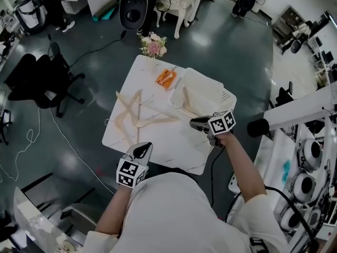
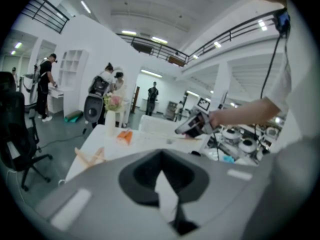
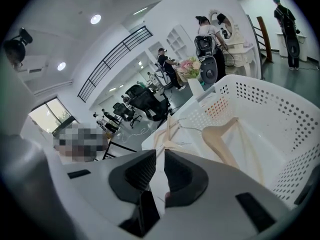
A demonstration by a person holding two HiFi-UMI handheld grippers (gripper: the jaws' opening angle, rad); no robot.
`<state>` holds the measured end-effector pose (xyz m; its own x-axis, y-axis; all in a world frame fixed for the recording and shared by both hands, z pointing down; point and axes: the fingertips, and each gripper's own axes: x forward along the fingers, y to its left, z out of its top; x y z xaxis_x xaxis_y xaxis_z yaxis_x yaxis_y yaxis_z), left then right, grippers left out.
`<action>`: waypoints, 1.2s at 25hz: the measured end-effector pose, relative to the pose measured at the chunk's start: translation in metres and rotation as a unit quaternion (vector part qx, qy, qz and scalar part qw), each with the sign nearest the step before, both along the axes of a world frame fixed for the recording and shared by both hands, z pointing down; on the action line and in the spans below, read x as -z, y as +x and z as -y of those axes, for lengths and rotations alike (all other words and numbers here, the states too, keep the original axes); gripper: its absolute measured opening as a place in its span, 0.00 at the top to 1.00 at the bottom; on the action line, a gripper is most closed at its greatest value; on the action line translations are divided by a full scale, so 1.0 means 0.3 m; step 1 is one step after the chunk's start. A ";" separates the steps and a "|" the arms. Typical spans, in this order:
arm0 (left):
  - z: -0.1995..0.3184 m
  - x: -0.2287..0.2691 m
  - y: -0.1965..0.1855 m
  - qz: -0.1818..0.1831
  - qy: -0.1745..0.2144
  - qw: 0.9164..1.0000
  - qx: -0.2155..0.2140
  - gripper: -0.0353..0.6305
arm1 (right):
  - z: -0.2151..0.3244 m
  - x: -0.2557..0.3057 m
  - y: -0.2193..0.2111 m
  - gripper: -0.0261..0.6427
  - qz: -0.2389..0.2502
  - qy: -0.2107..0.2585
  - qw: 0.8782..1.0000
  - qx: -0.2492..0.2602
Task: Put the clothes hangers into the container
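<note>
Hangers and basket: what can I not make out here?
- Hangers on the table: left gripper view, mostly hidden behind the left gripper.
- Hanger in the basket: right gripper view, lower end hidden by the right gripper.
- Basket: same view, right side cut off by the picture edge.
- Orange item: head view, too small to name.

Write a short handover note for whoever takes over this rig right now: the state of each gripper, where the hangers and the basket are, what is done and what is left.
Left gripper: shut and empty, over the near edge of the table.
Right gripper: jaws a narrow gap apart with nothing between them, at the near side of the basket.
Things: one hanger lies in the basket. Two hangers lie crossed on the table, to the left of the basket.
Done: one hanger is in.
Left: the two crossed hangers still need to go into the basket.
</note>
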<state>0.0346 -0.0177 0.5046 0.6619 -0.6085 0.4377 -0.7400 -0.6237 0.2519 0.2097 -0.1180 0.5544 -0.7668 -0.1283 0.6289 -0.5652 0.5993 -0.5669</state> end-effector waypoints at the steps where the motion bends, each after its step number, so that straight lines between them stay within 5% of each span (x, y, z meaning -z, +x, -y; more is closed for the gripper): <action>1: 0.002 0.002 -0.002 0.000 0.001 1.000 -0.001 0.94 | -0.012 0.001 -0.010 0.89 0.000 0.001 1.000 0.001; 23: -0.017 0.020 0.043 -0.036 0.008 0.999 -0.009 0.94 | -0.263 0.035 -0.122 0.94 0.033 0.048 0.997 -0.050; 30: -0.033 0.023 0.063 -0.045 0.008 0.999 -0.011 0.95 | -0.311 0.010 -0.161 0.94 0.026 0.054 0.998 -0.032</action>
